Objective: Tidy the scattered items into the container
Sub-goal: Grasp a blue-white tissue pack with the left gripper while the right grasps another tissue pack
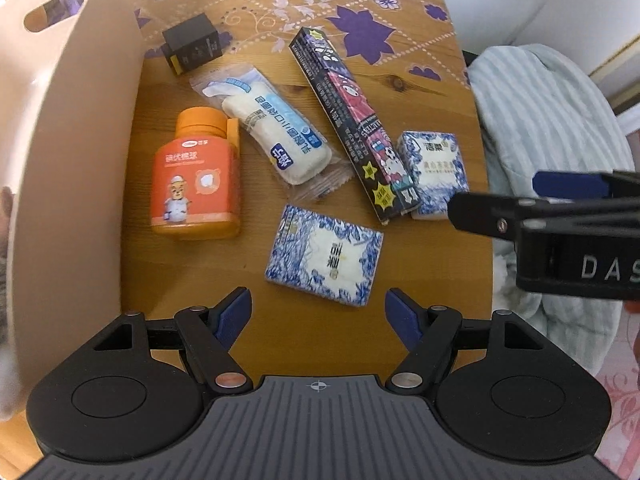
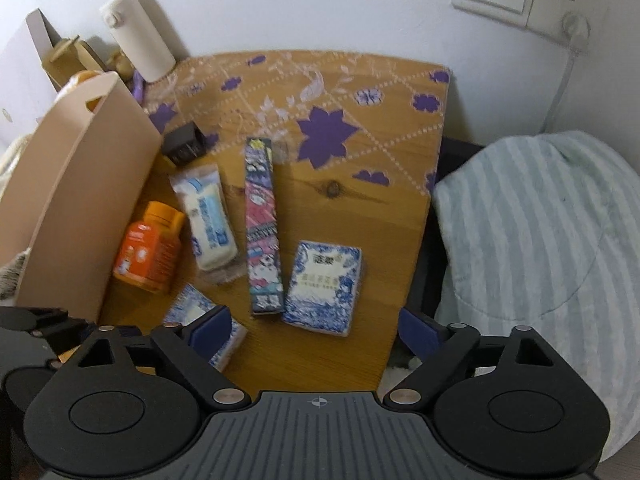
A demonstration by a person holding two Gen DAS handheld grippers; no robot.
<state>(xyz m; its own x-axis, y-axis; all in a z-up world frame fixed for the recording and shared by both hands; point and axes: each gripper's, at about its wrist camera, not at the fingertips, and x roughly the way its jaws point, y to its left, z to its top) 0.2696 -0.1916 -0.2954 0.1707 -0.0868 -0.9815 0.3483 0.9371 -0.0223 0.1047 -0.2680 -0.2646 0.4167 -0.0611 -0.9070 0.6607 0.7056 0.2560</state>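
Striped blanket (image 2: 536,240) lies beside table (image 2: 360,208).

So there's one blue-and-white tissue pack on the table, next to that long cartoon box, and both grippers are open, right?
Not quite: there are two tissue packs, as the left wrist view shows. One does lie beside the long cartoon box, and both the left gripper and the right gripper are open.

Legible markings, as you hold the grippers over the table (image 1: 304,344).
Only "DAS", white letters cut off at the picture edge, reads on the right gripper's (image 2: 316,326) black body. Your orange bottle (image 1: 196,176), white sachet (image 1: 272,128), long dark carton (image 1: 352,128) and two blue-and-white tissue packs (image 1: 324,256) (image 1: 434,172) carry Chinese print, too blurred to transcribe.
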